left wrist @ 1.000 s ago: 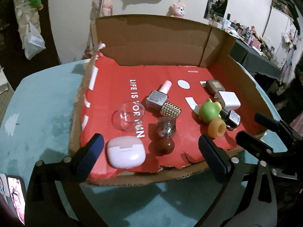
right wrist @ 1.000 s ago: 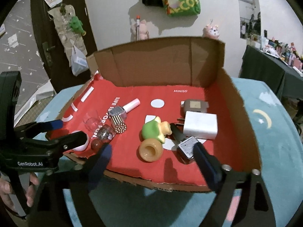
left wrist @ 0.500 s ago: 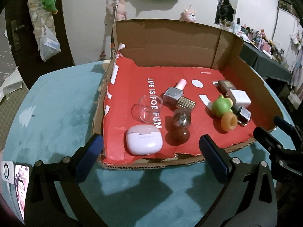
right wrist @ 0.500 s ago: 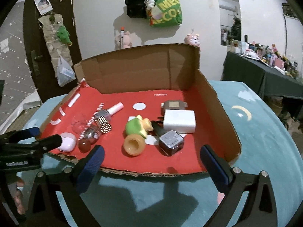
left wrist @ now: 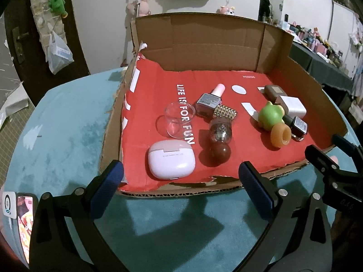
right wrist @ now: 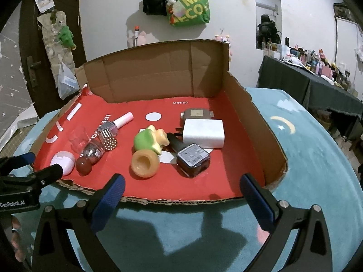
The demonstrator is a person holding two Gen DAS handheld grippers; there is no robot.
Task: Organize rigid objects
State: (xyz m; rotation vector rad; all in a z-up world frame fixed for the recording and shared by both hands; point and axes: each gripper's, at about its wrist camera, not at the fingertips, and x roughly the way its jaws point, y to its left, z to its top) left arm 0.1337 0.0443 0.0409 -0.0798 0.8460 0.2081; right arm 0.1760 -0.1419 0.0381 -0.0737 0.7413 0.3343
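A shallow cardboard box (left wrist: pixel 215 43) (right wrist: pixel 158 72) with a red liner holds several small objects. At its near left lie a pale earbud case (left wrist: pixel 171 159) (right wrist: pixel 62 162), a clear cup (left wrist: pixel 179 119) and a glittery bottle with a brown ball cap (left wrist: pixel 220 140) (right wrist: pixel 90 156). A pink-capped polish bottle (left wrist: pixel 209 98) lies behind them. To the right sit a green and orange toy (right wrist: pixel 146 149) (left wrist: pixel 272 122), a dark polish bottle (right wrist: pixel 192 158), a white charger (right wrist: pixel 203 132) and a brown block (right wrist: pixel 196 114). My left gripper (left wrist: pixel 180 187) and right gripper (right wrist: pixel 181 191) both stand open before the box's front edge, holding nothing.
The box sits on a round teal-covered table (left wrist: pixel 56 131) (right wrist: pixel 317 149). A phone (left wrist: pixel 22 222) lies at the table's near left. A dark table (right wrist: pixel 317 83) crowded with small items stands at the back right. Bags (right wrist: pixel 188 2) hang on the wall behind.
Both grippers have drawn back from the box, so its front edge now lies beyond their fingertips. The right gripper's jaws have spread a little wider. The objects have not moved.
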